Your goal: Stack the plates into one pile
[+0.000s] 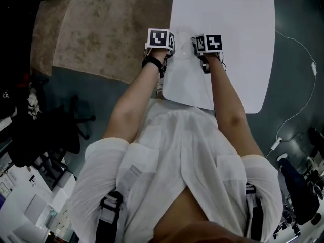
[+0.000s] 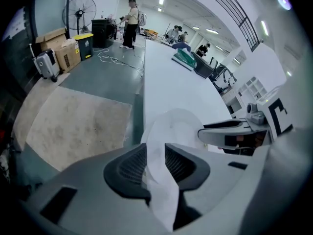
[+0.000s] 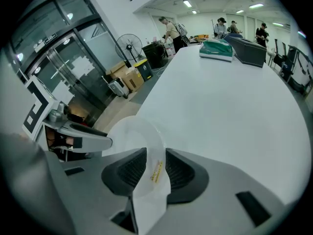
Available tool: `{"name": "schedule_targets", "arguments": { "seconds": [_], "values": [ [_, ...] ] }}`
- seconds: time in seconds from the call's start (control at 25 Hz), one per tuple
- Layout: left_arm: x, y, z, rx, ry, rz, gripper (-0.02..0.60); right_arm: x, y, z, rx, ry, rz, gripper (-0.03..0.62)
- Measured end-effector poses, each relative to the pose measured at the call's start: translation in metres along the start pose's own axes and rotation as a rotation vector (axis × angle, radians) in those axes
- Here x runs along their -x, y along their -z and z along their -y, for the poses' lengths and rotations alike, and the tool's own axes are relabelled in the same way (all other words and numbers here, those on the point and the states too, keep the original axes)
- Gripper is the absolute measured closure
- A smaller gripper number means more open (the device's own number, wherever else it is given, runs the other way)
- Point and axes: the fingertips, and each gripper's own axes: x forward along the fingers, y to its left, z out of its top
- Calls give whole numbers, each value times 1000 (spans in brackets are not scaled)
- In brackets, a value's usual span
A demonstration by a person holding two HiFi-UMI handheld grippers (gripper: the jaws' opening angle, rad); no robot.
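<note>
Left gripper (image 2: 156, 161): the rim of a white plate (image 2: 177, 126) was pinched between its jaws, both pads pressed against it. Right gripper (image 3: 156, 166): the same plate was clamped at the opposite rim. The plate was seen between the two grippers, at the near left edge of the white table (image 1: 238, 44).

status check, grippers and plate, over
left gripper, right gripper: both shut on one white plate, opposite rims. Plate over the white table, near end. Nothing close in the way.
</note>
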Motion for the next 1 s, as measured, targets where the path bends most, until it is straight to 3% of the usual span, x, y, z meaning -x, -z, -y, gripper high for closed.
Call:
{"name": "schedule_targets", "arguments": {
  "seconds": [0.24,0.36,0.56,0.8,1.0],
  "values": [
    [9,-5,8,-78,21,27,387,13,-4,0,15,23,32,437],
    [17,-12,11,-120,12,63,379,21,-6,-2,19,20,58,437],
    [32,-27,11,-121,47,122,380,35,-18,-3,22,9,112,437],
    [77,-42,3,-129,118,270,387,79,-24,6,-47,-28,227,439],
    [125,-60,-3,-137,179,448,394,143,-38,10,-36,-80,462,461]
  ]
}}
